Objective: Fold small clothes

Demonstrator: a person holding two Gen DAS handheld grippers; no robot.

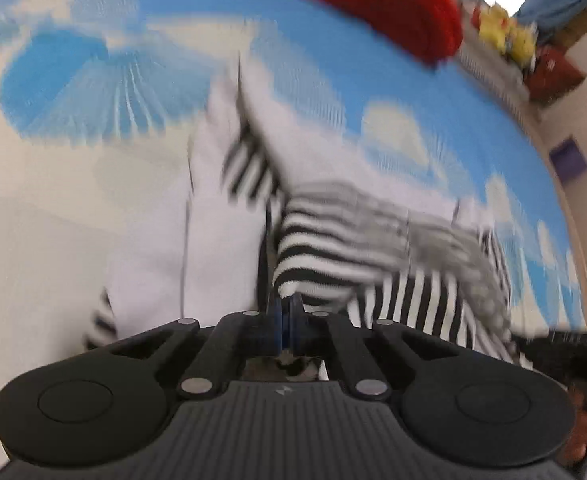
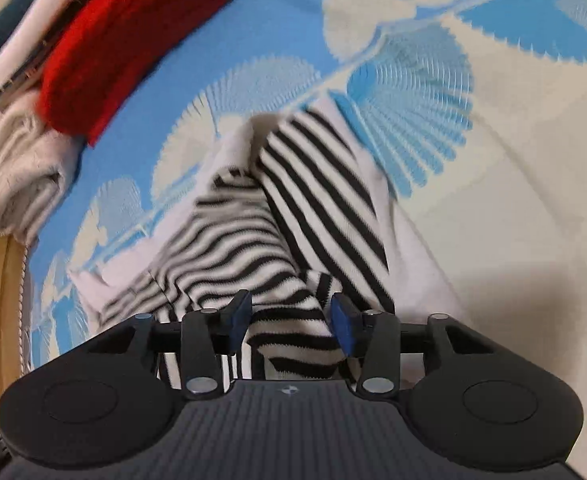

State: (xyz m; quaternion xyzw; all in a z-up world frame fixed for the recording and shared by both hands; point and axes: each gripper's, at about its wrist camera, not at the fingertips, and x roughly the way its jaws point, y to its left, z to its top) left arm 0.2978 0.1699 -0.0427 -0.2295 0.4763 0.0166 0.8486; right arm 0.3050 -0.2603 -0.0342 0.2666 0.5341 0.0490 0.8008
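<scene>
Item: black-and-white striped knit garment (image 2: pixel 293 216), lay bunched on blue-and-cream patterned mat (image 2: pixel 433 92); left hand-held gripper (image 1: pixel 284 312) pinched its edge; right hand-held gripper (image 2: pixel 289 320) narrowly parted, straddling cloth; mid-fold; next, probably carry edge across.

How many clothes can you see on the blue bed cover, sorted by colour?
Black-and-white striped: 1, the striped garment that both grippers work on.
Red: 1, the red knit.
Cream, folded: 1, the cream knit beside the red one.
Other folded pieces behind the red one: too blurred to count.
Total clearly seen: 3
</scene>
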